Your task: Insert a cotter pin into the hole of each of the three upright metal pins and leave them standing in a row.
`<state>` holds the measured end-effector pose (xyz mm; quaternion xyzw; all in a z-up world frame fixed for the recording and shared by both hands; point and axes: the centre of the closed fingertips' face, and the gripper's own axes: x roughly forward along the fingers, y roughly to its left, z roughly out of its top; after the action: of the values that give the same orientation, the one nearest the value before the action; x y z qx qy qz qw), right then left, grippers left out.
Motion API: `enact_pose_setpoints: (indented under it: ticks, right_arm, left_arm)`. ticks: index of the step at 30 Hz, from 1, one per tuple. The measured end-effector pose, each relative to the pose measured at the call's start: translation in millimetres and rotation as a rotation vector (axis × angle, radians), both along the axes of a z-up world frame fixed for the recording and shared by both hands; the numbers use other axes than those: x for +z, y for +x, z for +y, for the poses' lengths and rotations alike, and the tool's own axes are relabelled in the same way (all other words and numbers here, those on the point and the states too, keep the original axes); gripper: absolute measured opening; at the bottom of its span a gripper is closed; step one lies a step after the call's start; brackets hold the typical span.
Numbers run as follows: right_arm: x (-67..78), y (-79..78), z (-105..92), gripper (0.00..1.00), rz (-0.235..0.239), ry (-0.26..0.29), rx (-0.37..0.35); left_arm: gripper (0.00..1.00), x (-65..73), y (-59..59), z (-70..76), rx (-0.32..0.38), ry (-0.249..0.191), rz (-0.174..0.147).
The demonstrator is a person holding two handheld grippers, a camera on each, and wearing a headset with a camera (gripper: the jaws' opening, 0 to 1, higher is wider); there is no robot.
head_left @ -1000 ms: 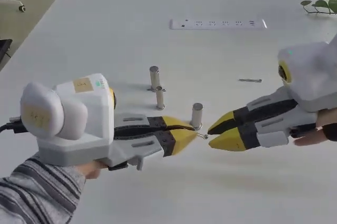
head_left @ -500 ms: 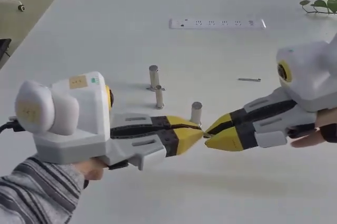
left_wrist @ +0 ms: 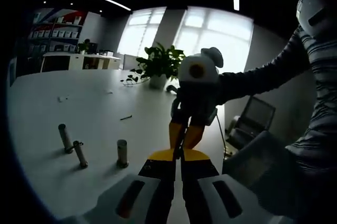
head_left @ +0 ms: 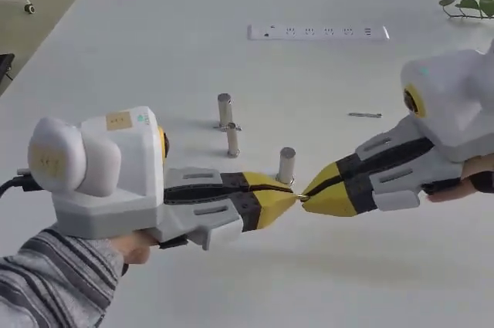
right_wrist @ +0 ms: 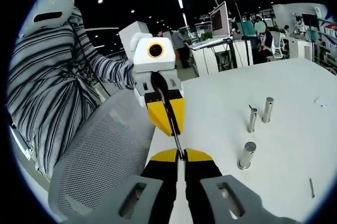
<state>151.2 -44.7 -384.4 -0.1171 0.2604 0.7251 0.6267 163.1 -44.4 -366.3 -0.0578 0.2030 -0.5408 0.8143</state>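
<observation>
Left hand-held gripper [head_left: 294, 198] and right hand-held gripper [head_left: 305, 196], both pinching one cotter pin [right_wrist: 178, 142], meet just beside the nearest metal pin [head_left: 286, 164].

I count three upright metal pins [head_left: 225, 109] [head_left: 232, 140] [head_left: 286, 164] on the surface [head_left: 154, 50]. My cotter pin [head_left: 365, 115] tally is three too: one loose, one through the middle metal pin, one nipped between two grippers, the left gripper [head_left: 292, 198] and right gripper [head_left: 307, 197]. One power strip [head_left: 318, 32], one plant [head_left: 472, 1].
</observation>
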Motion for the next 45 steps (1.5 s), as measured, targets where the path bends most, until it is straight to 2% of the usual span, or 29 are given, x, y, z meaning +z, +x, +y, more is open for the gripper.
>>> enact_pose_setpoints:
  ticks: [3,7,8,10,14,17,26,30,31,38,45]
  right_arm:
    - [-1.8,-1.1,0.4,0.0,-0.062,-0.023,0.034]
    - [-3.2,-2.3,1.0,0.0,-0.096,-0.037,0.056]
    - [-3.9,-1.0,0.5,0.0,-0.118,-0.043,0.064]
    - [-5.4,1.2,-0.9,0.0,-0.134,-0.053,0.066]
    - [-10.9,9.0,-7.3,0.0,-0.176,-0.087,0.057]
    - [-12.8,15.6,-12.4,0.0,-0.186,-0.098,0.034]
    - [-19.6,39.9,-29.6,0.0,-0.229,-0.148,-0.02]
    - [-22.2,52.1,-36.3,0.0,-0.254,-0.173,-0.03]
    - [-22.8,56.1,-38.2,0.0,-0.257,-0.178,-0.032]
    - [-28.8,78.8,-46.8,0.0,-0.302,-0.217,-0.034]
    - [-40.3,93.3,-50.4,0.0,-0.321,-0.246,-0.005]
  left_arm:
    - [0.0,-1.7,-0.1,0.4,-0.001,0.015,-0.009]
    - [0.0,-2.8,1.4,1.9,0.01,0.023,-0.014]
    - [0.0,-3.2,1.7,2.1,0.014,0.023,-0.012]
    - [0.01,-4.1,3.7,2.9,0.028,0.037,-0.031]
    - [0.03,-6.7,8.0,5.0,0.058,0.059,-0.045]
    - [0.1,-7.6,11.3,6.4,0.083,0.071,-0.058]
    - [0.19,-20.0,27.2,14.3,0.195,0.152,-0.11]
    - [0.2,-25.5,39.1,17.8,0.275,0.17,-0.123]
    - [0.2,-29.1,43.0,19.3,0.294,0.188,-0.128]
    - [0.24,-45.4,61.8,22.9,0.38,0.239,-0.116]
    - [0.25,-57.2,70.3,15.4,0.397,0.262,-0.112]
